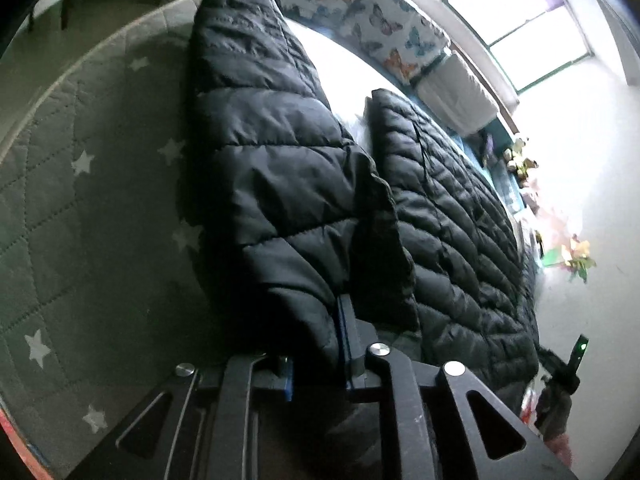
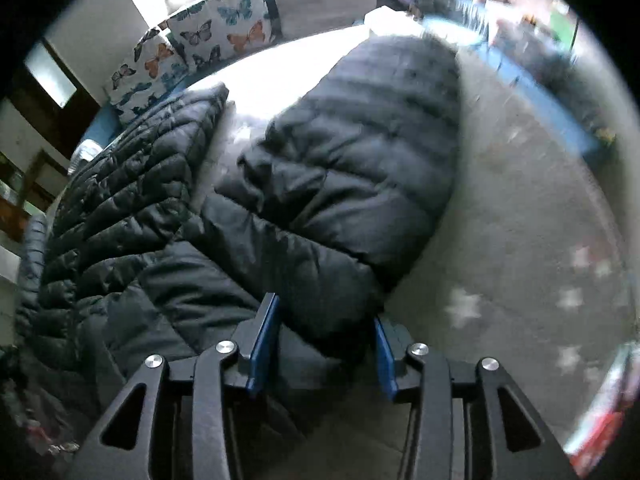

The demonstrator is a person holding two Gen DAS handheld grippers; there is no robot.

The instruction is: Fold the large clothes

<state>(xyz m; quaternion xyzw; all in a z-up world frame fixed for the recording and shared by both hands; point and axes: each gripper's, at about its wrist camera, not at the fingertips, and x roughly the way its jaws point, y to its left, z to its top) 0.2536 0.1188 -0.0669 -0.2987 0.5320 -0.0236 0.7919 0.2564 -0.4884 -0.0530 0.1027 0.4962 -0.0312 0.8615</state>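
The black quilted puffer jacket [image 1: 280, 184] lies on a grey quilted bedspread with white stars [image 1: 80, 208], its long axis running away from both cameras toward the butterfly-print cushions [image 1: 384, 20] by the window. A second black quilted jacket with narrower stitching [image 1: 452, 216] lies alongside it, between the 2 hands' lines of sight.

The left gripper [image 1: 316, 344] has its jaws nearly closed on a fold of the puffer jacket's near edge; the fabric fills the narrow gap between the blue pads, so this reads as a grasp. The right gripper [image 2: 324, 340] has its jaws standing apart with the puffer jacket [image 2: 352, 168] bulging into the gap, and the pads do not look pressed onto it, so this side reads as released.

Both hands sit at the jacket's near end, so any fold would probably carry that end forward along the long axis.

The left view shows the narrower-stitched jacket [image 2: 120, 200] to its right; the right view, blurred at its edges, shows it to the left and shows bare bedspread [image 2: 520, 240] beside the puffer jacket.
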